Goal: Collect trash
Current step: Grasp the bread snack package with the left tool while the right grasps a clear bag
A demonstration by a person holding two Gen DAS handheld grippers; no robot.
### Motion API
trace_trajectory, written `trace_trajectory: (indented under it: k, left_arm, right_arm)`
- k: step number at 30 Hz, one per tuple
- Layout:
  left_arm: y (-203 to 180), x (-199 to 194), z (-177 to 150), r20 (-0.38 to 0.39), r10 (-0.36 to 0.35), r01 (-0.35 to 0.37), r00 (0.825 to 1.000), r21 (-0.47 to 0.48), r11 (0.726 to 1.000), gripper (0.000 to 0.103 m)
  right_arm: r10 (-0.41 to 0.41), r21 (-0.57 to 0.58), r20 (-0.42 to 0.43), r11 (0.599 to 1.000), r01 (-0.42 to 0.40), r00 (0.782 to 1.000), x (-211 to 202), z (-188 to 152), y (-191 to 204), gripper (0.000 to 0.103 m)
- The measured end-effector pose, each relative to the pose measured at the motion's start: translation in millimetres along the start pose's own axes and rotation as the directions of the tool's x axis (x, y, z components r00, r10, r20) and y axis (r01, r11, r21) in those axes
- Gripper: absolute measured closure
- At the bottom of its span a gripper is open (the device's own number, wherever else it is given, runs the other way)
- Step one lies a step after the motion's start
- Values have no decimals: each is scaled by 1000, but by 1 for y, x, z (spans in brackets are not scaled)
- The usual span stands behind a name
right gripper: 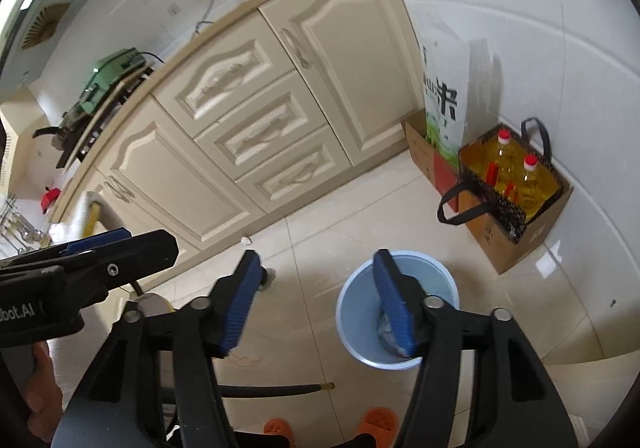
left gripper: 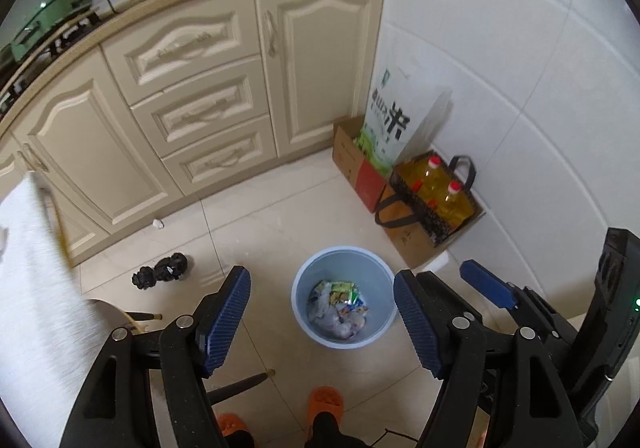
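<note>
A light blue trash bin [left gripper: 304, 288] stands on the tiled floor and holds wrappers and crumpled trash [left gripper: 340, 306]. My left gripper [left gripper: 322, 322] is open and empty, held high above the bin. My right gripper [right gripper: 316, 302] is also open and empty; its right finger hides part of the bin [right gripper: 356, 312]. The right gripper also shows in the left wrist view [left gripper: 488, 284]. A small white scrap [left gripper: 158, 224] lies on the floor by the cabinet base, also in the right wrist view [right gripper: 246, 241]. A black crumpled object [left gripper: 162, 270] lies on the floor left of the bin.
Cream cabinets [left gripper: 192, 88] run along the back. A cardboard box with a rice bag [left gripper: 360, 164] and a bag with two oil bottles [left gripper: 432, 196] stand by the white tiled wall. A white table edge [left gripper: 36, 280] is at left. Orange slippers [left gripper: 324, 404] are below.
</note>
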State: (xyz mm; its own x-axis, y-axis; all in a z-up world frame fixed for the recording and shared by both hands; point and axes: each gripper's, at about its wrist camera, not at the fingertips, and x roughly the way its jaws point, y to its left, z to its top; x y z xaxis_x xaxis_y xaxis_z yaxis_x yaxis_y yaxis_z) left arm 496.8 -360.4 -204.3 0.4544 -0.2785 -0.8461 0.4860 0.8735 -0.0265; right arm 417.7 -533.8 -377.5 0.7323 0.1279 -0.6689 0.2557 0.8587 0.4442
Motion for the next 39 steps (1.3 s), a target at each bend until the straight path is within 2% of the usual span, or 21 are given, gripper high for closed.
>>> trace_trajectory:
  k: [3, 7, 11, 16, 18, 25, 30, 34, 36, 37, 39]
  left_arm:
    - [15, -44, -14, 60, -5, 6, 998, -11, 1000, 27]
    - [43, -108, -39, 151, 4, 1, 989, -34, 999, 26]
    - [87, -177, -73, 246, 40, -23, 968, -70, 997, 20]
    - [152, -242, -120, 336, 113, -67, 935, -145, 987, 13]
    - [180, -258, -137, 348, 137, -79, 928, -175, 981, 12]
    - [293, -310, -194, 320, 242, -130, 916, -334, 933, 12]
    - [365, -337, -227, 270, 330, -197, 904, -422, 885, 12]
    - [406, -325, -233, 192, 383, -270, 904, -439, 857, 11]
    - [420, -303, -232, 116, 374, -296, 920, -420, 858, 11]
    - [426, -293, -235, 88, 377, -311, 922, -412, 857, 11]
    - [430, -273, -229, 79, 359, -306, 930, -376, 875, 11]
  right_arm:
    - [17, -39, 33, 999, -16, 999, -28, 3, 26, 34]
    - [46, -114, 90, 993, -35, 995, -67, 7, 73, 24]
    - [72, -196, 120, 980, -47, 990, -92, 8, 122, 18]
    - [119, -306, 134, 949, -73, 984, -108, 5, 191, 14]
    - [143, -357, 125, 930, -90, 982, -108, 3, 222, 12]
    - [216, -518, 40, 840, -165, 976, -84, 0, 329, 10]
    - [237, -593, -27, 778, -207, 971, -51, -4, 384, 8]
    - [226, -625, -85, 747, -229, 970, -16, -11, 415, 8]
    - [214, -633, -109, 738, -234, 971, 1, -12, 423, 8]
    - [206, -639, -124, 732, -236, 971, 14, -14, 429, 8]
    - [193, -647, -144, 723, -240, 971, 30, -16, 435, 8]
